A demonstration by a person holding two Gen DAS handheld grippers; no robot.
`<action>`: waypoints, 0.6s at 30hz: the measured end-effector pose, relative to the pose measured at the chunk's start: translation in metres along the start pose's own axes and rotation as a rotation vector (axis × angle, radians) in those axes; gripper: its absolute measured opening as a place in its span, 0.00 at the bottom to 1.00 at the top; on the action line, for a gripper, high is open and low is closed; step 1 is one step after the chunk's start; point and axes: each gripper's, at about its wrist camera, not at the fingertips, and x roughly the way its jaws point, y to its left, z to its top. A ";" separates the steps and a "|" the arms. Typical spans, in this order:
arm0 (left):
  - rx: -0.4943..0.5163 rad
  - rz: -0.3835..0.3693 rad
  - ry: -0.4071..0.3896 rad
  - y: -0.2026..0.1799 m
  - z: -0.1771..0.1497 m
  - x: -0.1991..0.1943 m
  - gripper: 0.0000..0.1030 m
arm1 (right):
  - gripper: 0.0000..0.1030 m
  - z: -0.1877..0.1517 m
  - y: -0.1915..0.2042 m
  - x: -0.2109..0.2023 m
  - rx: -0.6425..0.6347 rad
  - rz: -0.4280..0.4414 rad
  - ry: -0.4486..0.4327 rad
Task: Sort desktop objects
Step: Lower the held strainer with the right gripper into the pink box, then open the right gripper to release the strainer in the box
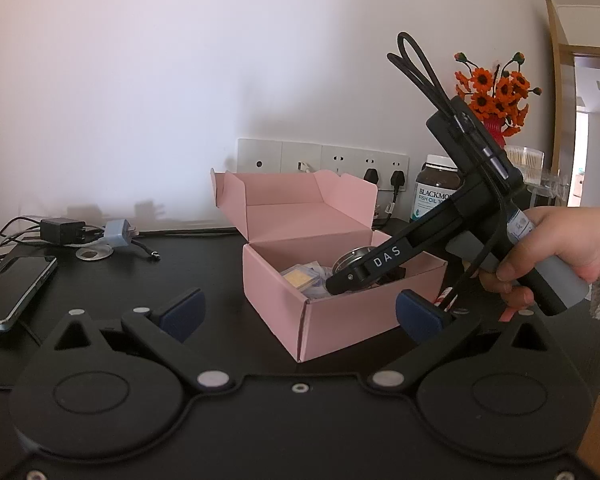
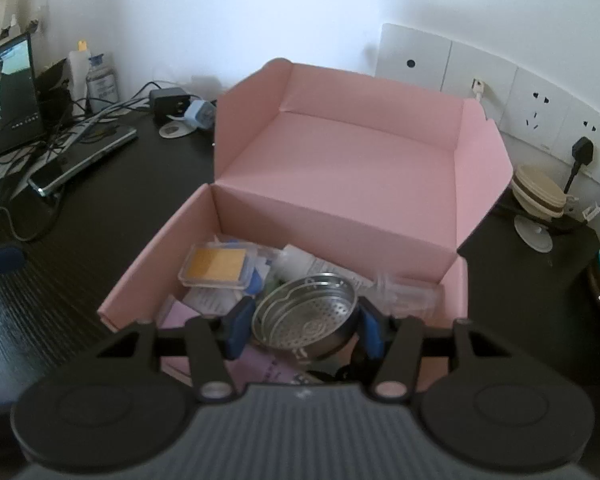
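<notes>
A pink cardboard box stands with its lid up on the black desk. My right gripper is shut on a round steel strainer, held over the box's near right part, blue pads on both sides of it. Inside the box lie a clear case with a yellow pad, a white bottle and papers. In the left wrist view the pink box sits ahead, and my left gripper is open and holds nothing. The right gripper, held by a hand, dips into the box with the strainer.
Chargers and cables and a flat black device lie at the left. Wall sockets, a supplement jar and orange flowers stand behind the box. A screen is at the far left, a round beige object at the right.
</notes>
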 end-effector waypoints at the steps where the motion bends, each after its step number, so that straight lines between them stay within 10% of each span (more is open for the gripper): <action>1: -0.001 0.000 0.000 0.000 0.000 0.000 1.00 | 0.52 0.000 0.001 0.001 -0.004 -0.002 0.000; 18: -0.006 -0.001 0.001 0.002 0.000 0.000 1.00 | 0.54 0.001 0.006 0.001 -0.034 -0.033 -0.020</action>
